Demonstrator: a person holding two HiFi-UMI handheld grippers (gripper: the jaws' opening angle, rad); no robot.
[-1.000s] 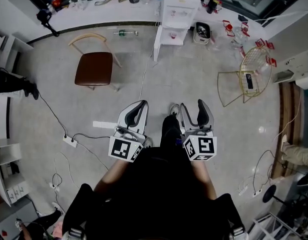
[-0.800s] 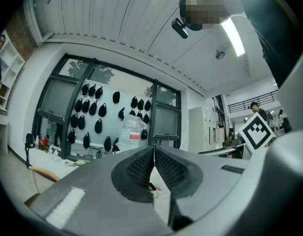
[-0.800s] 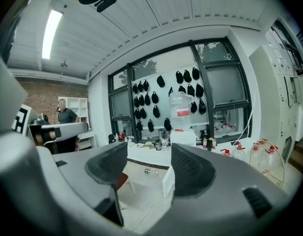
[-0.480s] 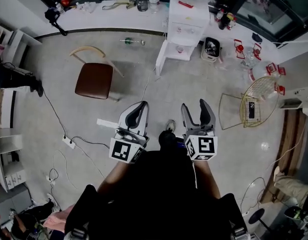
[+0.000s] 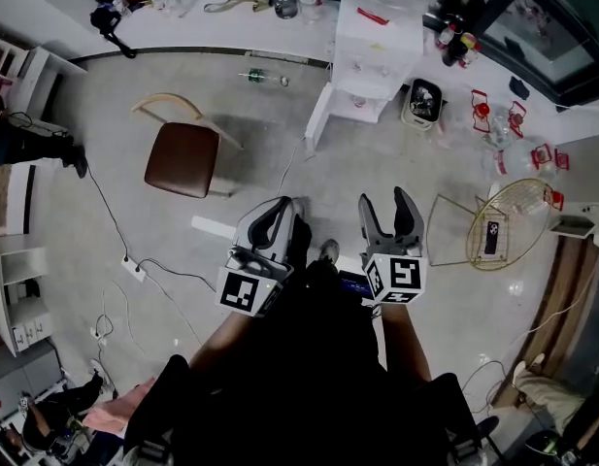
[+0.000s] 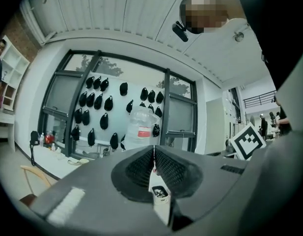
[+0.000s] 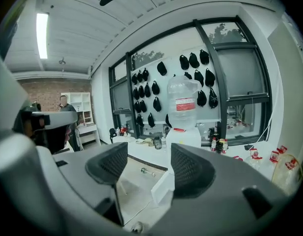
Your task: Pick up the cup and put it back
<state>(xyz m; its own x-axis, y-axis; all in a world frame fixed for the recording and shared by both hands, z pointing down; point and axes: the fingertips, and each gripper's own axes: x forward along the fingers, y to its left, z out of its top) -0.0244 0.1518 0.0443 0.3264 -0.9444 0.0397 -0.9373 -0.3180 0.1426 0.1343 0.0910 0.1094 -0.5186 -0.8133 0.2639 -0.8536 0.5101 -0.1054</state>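
The person stands mid-room on the grey floor (image 5: 115, 163), both grippers held out in front toward the far window wall. The left gripper (image 5: 284, 207) has its jaws pressed together with nothing between them, and its ribbed pads (image 6: 141, 168) meet in a thin line. The right gripper (image 5: 384, 200) has its jaws well apart and empty. Along the far wall runs a white counter (image 5: 183, 29) cluttered with small things. Which of them is the cup I cannot tell, but neither gripper has hold of it. A white water dispenser (image 5: 372, 51) with a big clear bottle (image 7: 184, 104) on top stands against the counter, with a small bin (image 5: 421, 103) just to its right. To the far left stands a wooden chair (image 5: 183, 158) with a brown seat. A small bottle (image 5: 265, 77) lies on its side on the floor near the counter. A gold wire chair (image 5: 493, 226) sits off to the right.
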